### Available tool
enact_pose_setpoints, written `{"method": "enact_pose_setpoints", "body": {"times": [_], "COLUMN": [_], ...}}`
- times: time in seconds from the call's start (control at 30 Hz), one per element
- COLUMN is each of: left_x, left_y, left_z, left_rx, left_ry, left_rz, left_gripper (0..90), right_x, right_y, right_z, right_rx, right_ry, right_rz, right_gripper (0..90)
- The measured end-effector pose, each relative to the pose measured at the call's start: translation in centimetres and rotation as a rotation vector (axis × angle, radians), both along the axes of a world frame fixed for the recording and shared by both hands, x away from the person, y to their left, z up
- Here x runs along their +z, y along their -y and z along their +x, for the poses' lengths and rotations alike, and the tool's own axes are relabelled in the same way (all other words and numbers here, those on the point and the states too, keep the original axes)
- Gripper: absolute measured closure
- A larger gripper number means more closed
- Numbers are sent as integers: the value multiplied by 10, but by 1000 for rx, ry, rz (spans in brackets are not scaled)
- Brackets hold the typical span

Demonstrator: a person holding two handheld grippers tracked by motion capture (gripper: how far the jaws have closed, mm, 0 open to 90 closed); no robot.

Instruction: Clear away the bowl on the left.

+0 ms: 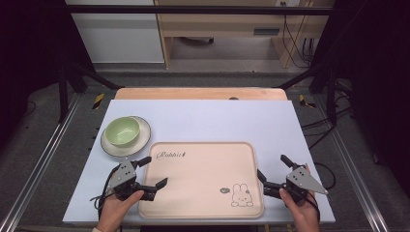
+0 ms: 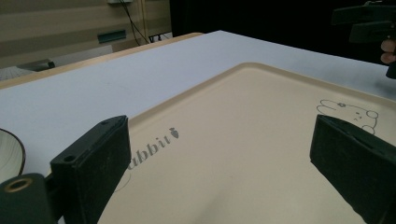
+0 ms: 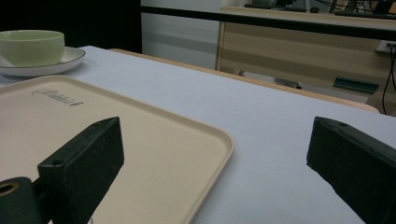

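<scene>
1. Your left gripper point(image 1: 151, 172) sits at the left edge of the beige tray point(image 1: 203, 203), jaws spread wide with nothing between them.
2. Your right gripper point(image 1: 271, 169) waits at the tray's right edge, jaws equally wide and empty.
3. The tray lies flat on the white table point(image 1: 217, 121), between both grippers.
4. The green bowl point(image 1: 122, 131) rests on its saucer point(image 1: 142, 137), just beyond the tray's far left corner.

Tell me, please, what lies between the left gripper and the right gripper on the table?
The beige tray lies between the left gripper and the right gripper. Its surface is bare except for printed pictures, as the high view shows.
</scene>
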State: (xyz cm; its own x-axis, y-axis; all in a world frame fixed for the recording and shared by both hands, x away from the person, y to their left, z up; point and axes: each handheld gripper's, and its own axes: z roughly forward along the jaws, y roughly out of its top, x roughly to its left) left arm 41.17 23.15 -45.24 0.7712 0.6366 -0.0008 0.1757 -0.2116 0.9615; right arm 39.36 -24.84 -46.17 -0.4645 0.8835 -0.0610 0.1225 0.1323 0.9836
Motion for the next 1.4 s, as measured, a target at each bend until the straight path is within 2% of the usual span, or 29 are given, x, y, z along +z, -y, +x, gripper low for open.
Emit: {"method": "enact_pose_setpoints", "body": {"times": [0.2,0.3,0.47,0.53,0.73,0.9,1.0,1.03,1.1,1.2,1.3,1.4], "left_x": [1,1,3,2,1,3,9,11,13,23,38,52], "left_y": [-7,-9,-12,-16,-17,-18,-24,-26,-29,-40,-52,-64], "left_z": [3,3,3,8,8,7,4,4,3,4,8,11], "left_rx": [18,31,46,72,73,99,153,165,172,225,271,315], "left_ry": [-2,-4,11,-4,-8,1,12,11,15,30,67,100], "left_rz": [-13,-15,-18,-38,-29,-25,-41,-58,-62,-81,-72,-97], "left_gripper": [53,53,53,53,51,50,51,52,52,55,69,72], "right_x": [0,1,3,4,6,6,6,6,5,4,2,1], "right_y": [1,2,6,6,4,0,-3,-3,-5,-7,-8,-9], "right_z": [0,-1,-3,-7,-9,-10,-9,-8,-7,-5,-3,-1], "right_rx": [-1,-4,-12,-22,-11,8,19,21,24,28,30,31], "right_ry": [7,17,27,32,44,47,47,47,41,37,32,28], "right_rz": [14,5,26,8,8,-2,-3,-8,-11,-11,-12,-21], "right_gripper": [42,42,42,42,42,41,41,41,41,39,39,39]}}
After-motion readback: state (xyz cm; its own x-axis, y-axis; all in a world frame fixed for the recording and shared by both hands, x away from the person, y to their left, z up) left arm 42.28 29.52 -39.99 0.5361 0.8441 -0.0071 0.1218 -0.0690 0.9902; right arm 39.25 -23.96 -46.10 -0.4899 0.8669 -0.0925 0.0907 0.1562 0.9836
